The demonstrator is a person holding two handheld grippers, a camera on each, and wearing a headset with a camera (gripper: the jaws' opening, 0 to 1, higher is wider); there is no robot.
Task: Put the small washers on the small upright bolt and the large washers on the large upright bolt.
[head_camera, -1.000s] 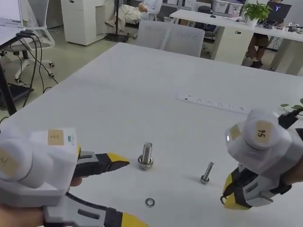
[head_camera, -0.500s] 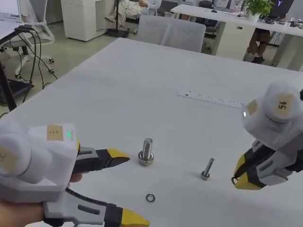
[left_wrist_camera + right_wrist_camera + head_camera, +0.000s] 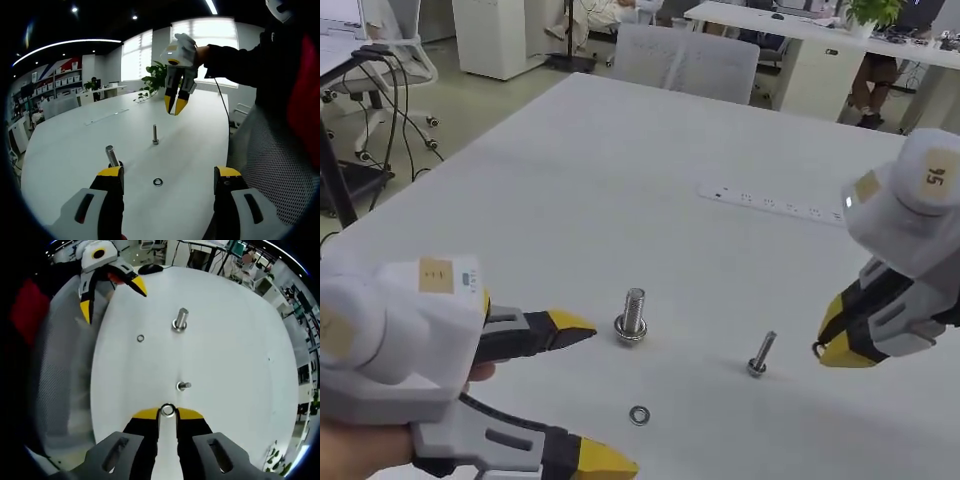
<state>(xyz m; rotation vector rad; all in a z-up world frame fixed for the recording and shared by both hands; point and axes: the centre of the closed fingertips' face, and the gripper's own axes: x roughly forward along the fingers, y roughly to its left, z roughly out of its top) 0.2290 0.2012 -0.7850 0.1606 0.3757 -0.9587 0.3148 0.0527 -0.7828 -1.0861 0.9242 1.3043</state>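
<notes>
The large bolt [image 3: 631, 318] stands upright on the white table [image 3: 620, 180], with the small bolt [image 3: 759, 355] upright to its right. A loose washer [image 3: 639, 414] lies flat in front of them. My left gripper [image 3: 592, 395] is open at the near left, its jaws wide apart, and the loose washer [image 3: 158, 181] lies just ahead of it. My right gripper [image 3: 840, 352] hovers right of the small bolt, shut on a washer [image 3: 168, 410] pinched at its tips. In the right gripper view the small bolt [image 3: 183, 385] sits just beyond that held washer, and the large bolt [image 3: 180, 320] farther off.
A white power strip [image 3: 770, 205] lies across the table behind the bolts. Grey chairs [image 3: 685, 60] and other desks stand past the far edge. The table's near edge [image 3: 210, 165] runs close to my left gripper.
My right gripper has risen and drifted right, away from the table surface, still pinching the washer. My left gripper and the loose washer have hardly moved.
</notes>
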